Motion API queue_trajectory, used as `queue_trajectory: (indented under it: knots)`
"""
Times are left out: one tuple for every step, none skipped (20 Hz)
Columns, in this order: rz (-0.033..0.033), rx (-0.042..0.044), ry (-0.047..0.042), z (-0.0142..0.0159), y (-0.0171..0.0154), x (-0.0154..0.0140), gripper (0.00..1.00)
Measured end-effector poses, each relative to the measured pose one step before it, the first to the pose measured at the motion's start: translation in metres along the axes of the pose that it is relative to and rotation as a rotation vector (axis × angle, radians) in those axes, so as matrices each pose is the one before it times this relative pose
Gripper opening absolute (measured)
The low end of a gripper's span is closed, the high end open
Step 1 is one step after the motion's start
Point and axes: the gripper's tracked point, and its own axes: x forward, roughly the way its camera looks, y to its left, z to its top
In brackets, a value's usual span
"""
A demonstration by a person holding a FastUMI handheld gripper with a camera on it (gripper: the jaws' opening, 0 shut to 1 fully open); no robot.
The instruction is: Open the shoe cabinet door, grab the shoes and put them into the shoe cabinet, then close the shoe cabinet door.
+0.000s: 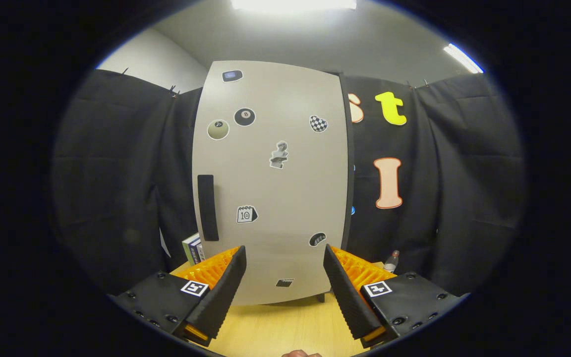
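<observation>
One shoe cabinet (270, 183) stands upright on the wooden table (285, 327), its single pale door (290, 238) closed and facing the camera. One dark vertical handle (207, 207) sits on the door close to its left edge. Stickers on the door, counted: nine. Two are billiard balls (244, 116), one a checkered heart (318, 123), one a small bust (279, 154), one a calendar page (247, 214); the remaining four are too small to identify.

Gripper (284, 258): two fingers spread wide apart, nothing between them but bare table and the lower part of the door. The cabinet lies just beyond the fingertips, not touching. The handle is above and slightly left of the left finger (218, 297).

One stack of books (192, 248) stands left of the cabinet, partly cut off by the door edge and the left finger. One small bottle (391, 261) stands at right behind the right finger (347, 297), its lower part hidden. A sliver of a hand (301, 353) shows below the gripper. The cabinet's base is partly hidden; one dark foot (320, 297) shows.
</observation>
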Motion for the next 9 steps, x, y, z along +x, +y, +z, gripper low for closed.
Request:
queue_trajectory:
  knots:
    - [-0.00747,-0.00125,-0.0051,0.00141,-0.00303,-0.00485,0.98]
    - [-0.00865,-0.00225,-0.00695,0.00139,-0.00305,-0.00493,0.98]
    - [-0.01147,-0.00483,-0.00843,0.00141,-0.00429,-0.00413,0.98]
    - [-0.01195,-0.00568,-0.00619,0.00087,-0.00436,-0.00388,0.98]
    - [-0.01046,-0.00428,-0.00263,0.00014,-0.00355,-0.00405,0.98]
    - [-0.01045,-0.00186,-0.00117,-0.00012,-0.00369,-0.00397,0.98]
    - [-0.00645,0.00115,-0.00019,-0.00029,-0.00244,-0.00426,0.98]
    - [-0.00557,0.00332,0.0,-0.00061,-0.00178,-0.00344,0.98]
    - [-0.0033,0.00359,-0.00011,-0.00051,-0.00158,-0.00272,0.98]
